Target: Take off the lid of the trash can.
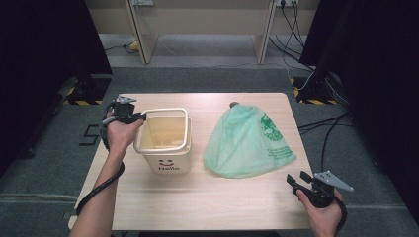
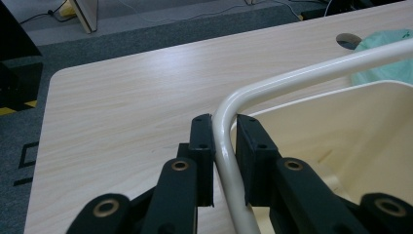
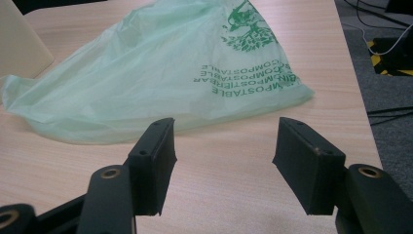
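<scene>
A cream bin (image 1: 165,163) with a smiley face and "Hello" on its front stands on the left half of the wooden table (image 1: 207,197). Its cream tube handle (image 2: 316,68) is raised over the rim. My left gripper (image 1: 138,117) is at the bin's far left corner, and in the left gripper view its jaws (image 2: 224,122) are shut on the handle's bend. A pale green compostable bag (image 1: 247,140) lies crumpled to the right of the bin. My right gripper (image 1: 295,182) is near the table's front right corner, open (image 3: 224,141), with the bag (image 3: 160,73) a little way ahead of it.
A round cable hole (image 1: 234,104) sits in the table just behind the bag. Cables (image 1: 326,133) trail over the grey carpet to the right. Black stands with yellow-striped feet (image 1: 81,94) flank the table's far corners. Bare tabletop lies in front of the bin and bag.
</scene>
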